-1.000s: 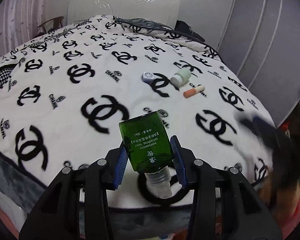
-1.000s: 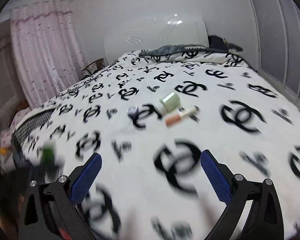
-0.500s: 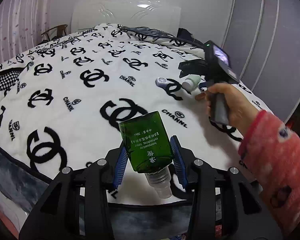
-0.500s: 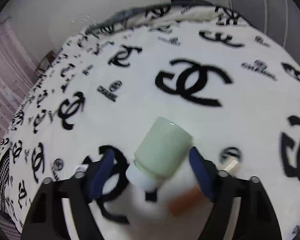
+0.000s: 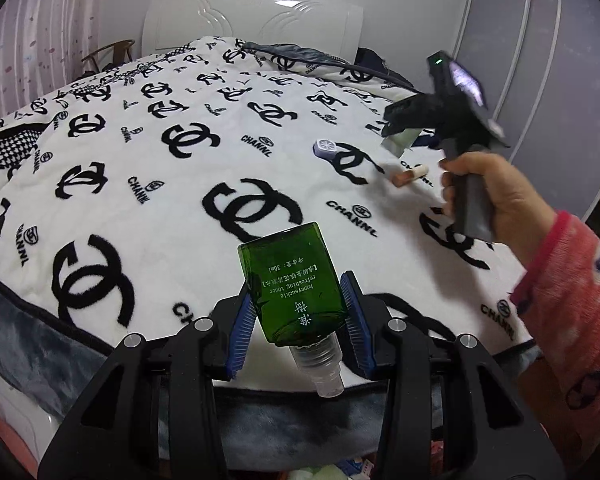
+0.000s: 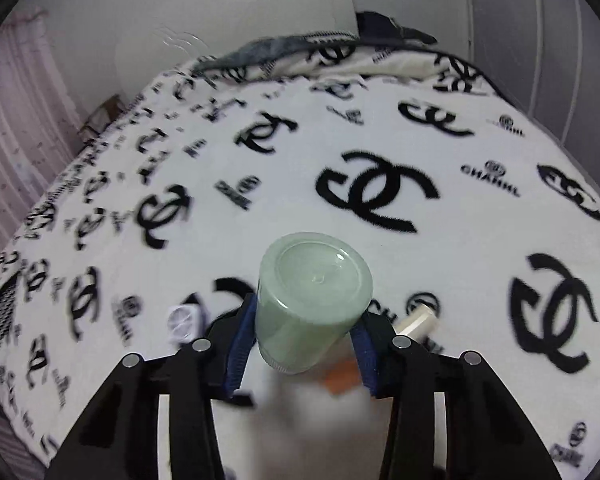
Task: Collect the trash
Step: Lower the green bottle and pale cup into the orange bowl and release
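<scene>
My left gripper (image 5: pixel 298 328) is shut on a dark green toner bottle (image 5: pixel 294 282), clear cap toward the camera, held above the near edge of the bed. My right gripper (image 6: pixel 302 340) is shut on a pale green bottle (image 6: pixel 312 300) and holds it just above the blanket. In the left wrist view the right gripper (image 5: pixel 400 136) with the pale green bottle (image 5: pixel 399 142) is at the right, over the bed. An orange and white tube (image 5: pixel 410 175) and a small lilac round item (image 5: pixel 326 147) lie on the blanket; both also show in the right wrist view, the tube (image 6: pixel 416 322) and the lilac item (image 6: pixel 184 320).
The bed is covered by a white blanket with black logos (image 5: pixel 180 160). A white headboard (image 5: pixel 252 16) and dark pillows (image 5: pixel 296 56) are at the far end. A grey wardrobe (image 5: pixel 540 60) stands at the right, a wooden chair (image 5: pixel 112 50) and pink curtain at the left.
My right gripper has swept in over the bed, closed on the pale green bottle and raised it off the blanket. My left gripper keeps holding the green toner bottle.
</scene>
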The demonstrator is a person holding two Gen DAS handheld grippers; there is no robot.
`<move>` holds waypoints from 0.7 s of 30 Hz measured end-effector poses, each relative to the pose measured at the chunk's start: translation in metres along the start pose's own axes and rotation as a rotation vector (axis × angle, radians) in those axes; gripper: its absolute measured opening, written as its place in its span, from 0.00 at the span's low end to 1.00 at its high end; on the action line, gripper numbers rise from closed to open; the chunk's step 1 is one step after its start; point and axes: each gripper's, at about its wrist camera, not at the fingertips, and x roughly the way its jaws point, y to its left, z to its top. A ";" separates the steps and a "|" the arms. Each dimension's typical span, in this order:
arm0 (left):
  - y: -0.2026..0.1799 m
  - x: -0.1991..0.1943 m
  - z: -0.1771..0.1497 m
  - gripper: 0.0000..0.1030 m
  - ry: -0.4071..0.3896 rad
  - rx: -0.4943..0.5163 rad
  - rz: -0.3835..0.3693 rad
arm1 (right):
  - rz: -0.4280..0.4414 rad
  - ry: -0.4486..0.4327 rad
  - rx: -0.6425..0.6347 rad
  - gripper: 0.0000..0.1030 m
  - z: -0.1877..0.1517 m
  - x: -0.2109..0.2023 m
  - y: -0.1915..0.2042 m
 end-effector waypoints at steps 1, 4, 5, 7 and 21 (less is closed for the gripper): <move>-0.002 -0.003 -0.001 0.40 0.000 -0.001 -0.002 | 0.010 -0.014 -0.010 0.43 -0.003 -0.012 0.000; -0.008 -0.014 -0.005 0.40 -0.007 -0.004 -0.003 | 0.054 -0.066 -0.057 0.43 -0.020 -0.056 0.001; -0.010 -0.017 -0.006 0.40 -0.008 -0.002 -0.002 | 0.073 -0.083 -0.076 0.43 -0.030 -0.074 0.001; -0.016 -0.024 -0.011 0.40 -0.005 0.001 -0.014 | 0.101 -0.104 -0.109 0.43 -0.051 -0.102 0.000; -0.055 -0.050 -0.101 0.40 0.104 0.111 -0.033 | 0.152 -0.121 -0.340 0.43 -0.265 -0.243 -0.015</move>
